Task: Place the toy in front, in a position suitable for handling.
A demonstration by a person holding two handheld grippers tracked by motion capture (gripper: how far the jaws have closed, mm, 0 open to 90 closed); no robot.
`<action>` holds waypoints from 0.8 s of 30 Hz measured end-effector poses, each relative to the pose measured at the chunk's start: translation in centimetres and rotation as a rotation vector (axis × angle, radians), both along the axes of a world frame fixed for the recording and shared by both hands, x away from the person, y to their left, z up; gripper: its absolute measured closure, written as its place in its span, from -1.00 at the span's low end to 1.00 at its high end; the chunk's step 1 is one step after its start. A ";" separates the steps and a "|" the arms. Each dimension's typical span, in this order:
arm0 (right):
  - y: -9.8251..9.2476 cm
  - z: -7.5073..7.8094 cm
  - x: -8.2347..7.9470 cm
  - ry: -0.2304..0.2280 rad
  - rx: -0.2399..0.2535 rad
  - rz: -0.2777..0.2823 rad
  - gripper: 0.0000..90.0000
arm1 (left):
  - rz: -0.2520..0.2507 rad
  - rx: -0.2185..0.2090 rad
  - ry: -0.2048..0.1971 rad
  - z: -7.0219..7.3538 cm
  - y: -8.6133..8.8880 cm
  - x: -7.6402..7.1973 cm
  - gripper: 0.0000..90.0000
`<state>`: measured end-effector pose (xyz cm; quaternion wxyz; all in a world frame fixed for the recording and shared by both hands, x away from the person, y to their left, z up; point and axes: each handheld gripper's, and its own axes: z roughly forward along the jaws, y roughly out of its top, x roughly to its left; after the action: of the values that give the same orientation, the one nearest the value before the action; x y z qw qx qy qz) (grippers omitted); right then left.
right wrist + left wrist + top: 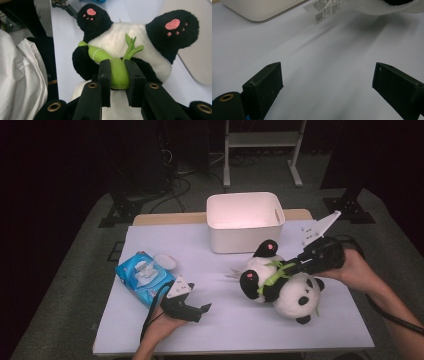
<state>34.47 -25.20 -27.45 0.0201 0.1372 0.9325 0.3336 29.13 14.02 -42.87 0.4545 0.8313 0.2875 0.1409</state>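
From the high view, we see the right gripper (284, 268) clamped on the green bamboo stalk (279, 270) sewn to a panda plush (282, 282), which lies on its back at the right of the white table (225, 320), just near of the white bin (245, 220). That grip on the stalk looks chosen as a narrow handle, likely for carrying the toy to the bin. The left gripper (200, 311) rests at the near left, beside a blue wipes pack (142, 277), apparently kept out of the way.

In the left gripper view, we find its jaws standing wide apart over bare table, with the toy's paper tag (324, 10) far ahead.

In the right gripper view, we watch the pads (105, 75) pinch the stalk (117, 75) against the panda's belly (115, 35), its pink-soled feet pointing away.
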 end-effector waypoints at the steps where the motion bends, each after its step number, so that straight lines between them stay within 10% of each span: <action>1: 1.0 -0.1 0.3 0.005 -0.005 0.014 0.68 | -0.003 -0.001 0.000 0.0 0.0 -0.1 -0.81; 24: 9.3 -1.9 2.0 0.065 -0.043 0.194 0.68 | -0.075 0.032 0.014 0.2 -0.5 -0.5 -0.82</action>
<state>36.49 -15.89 -29.37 -0.0395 0.0566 0.9485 0.3091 28.66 13.49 -42.63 0.4439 0.8496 0.2570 0.1228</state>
